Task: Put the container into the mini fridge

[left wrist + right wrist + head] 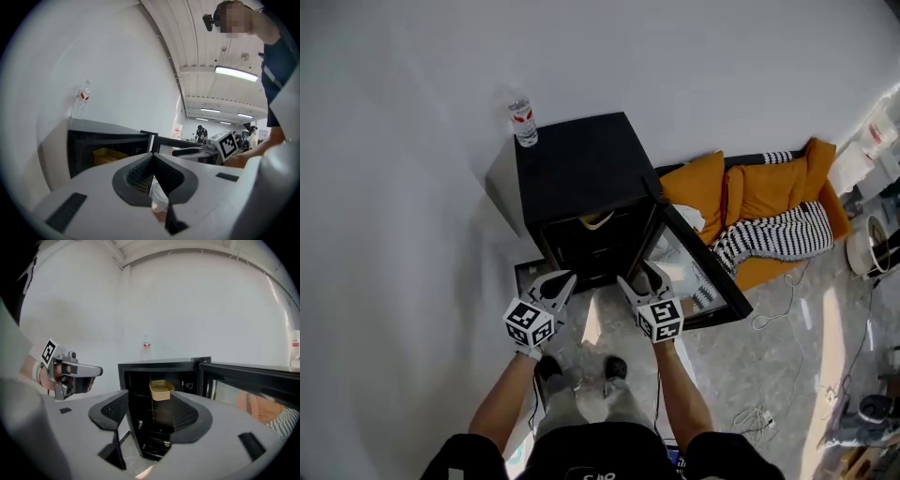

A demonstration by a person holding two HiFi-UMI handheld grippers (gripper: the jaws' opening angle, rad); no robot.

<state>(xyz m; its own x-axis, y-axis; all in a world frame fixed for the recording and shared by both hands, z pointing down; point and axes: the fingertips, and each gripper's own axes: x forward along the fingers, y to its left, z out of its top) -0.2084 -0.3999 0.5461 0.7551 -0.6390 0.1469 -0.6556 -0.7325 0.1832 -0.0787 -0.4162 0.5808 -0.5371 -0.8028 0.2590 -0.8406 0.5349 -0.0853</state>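
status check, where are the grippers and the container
Left gripper shut, empty; right gripper open, empty. Container inside the mini fridge, upper shelf; door open. Nothing in the way.

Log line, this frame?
container in mini fridge, upper shelf | door open | left gripper shut, empty | right gripper open, empty

Open black mini fridge, water bottle on top

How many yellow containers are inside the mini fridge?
1. The yellow container sits high inside the open mini fridge; the dark lower part could hide others.
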